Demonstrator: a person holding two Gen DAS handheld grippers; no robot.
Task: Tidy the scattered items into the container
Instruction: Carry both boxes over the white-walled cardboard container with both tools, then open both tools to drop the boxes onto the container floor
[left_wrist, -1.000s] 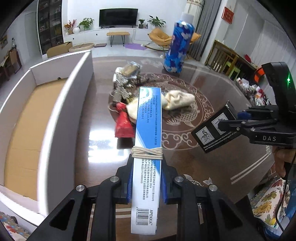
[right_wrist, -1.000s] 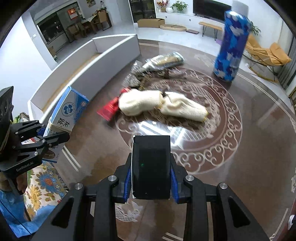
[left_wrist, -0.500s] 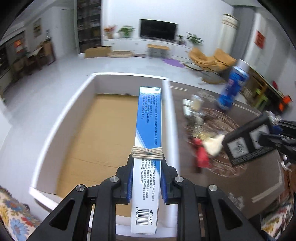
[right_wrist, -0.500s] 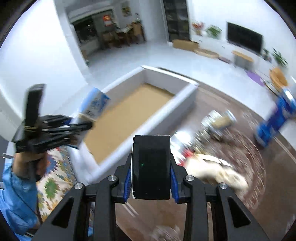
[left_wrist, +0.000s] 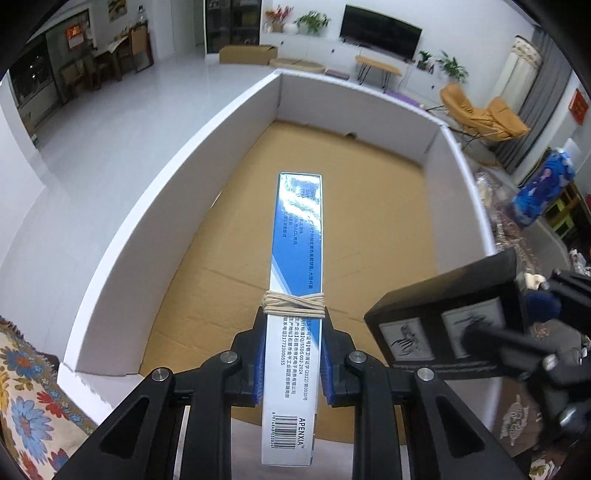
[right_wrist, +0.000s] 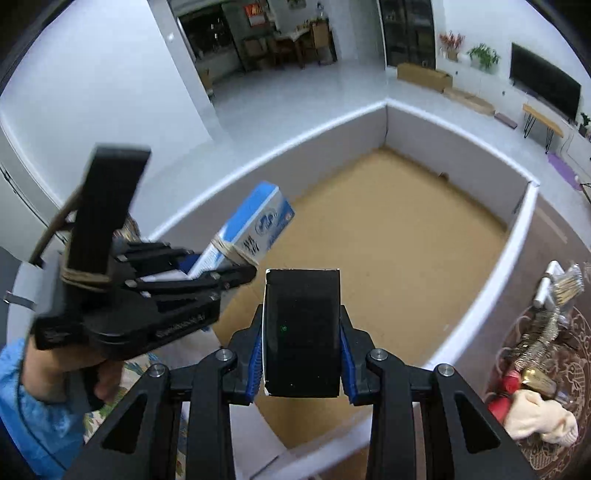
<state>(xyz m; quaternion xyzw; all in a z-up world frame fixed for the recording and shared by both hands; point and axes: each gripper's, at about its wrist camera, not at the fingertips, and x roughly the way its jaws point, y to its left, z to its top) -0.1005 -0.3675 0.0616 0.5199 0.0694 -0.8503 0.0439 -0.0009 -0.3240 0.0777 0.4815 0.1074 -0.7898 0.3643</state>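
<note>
White-walled carton with bare brown cardboard floor lies below both claws. Left claw pinches a long blue-white box; right claw pinches a glossy black box.

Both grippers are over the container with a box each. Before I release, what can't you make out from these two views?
- Container floor under the blue box: hidden by it, left wrist view.
- Black box face: too dark to read, right wrist view.
- Leftover table items: blurred and cut by the right edge.
</note>
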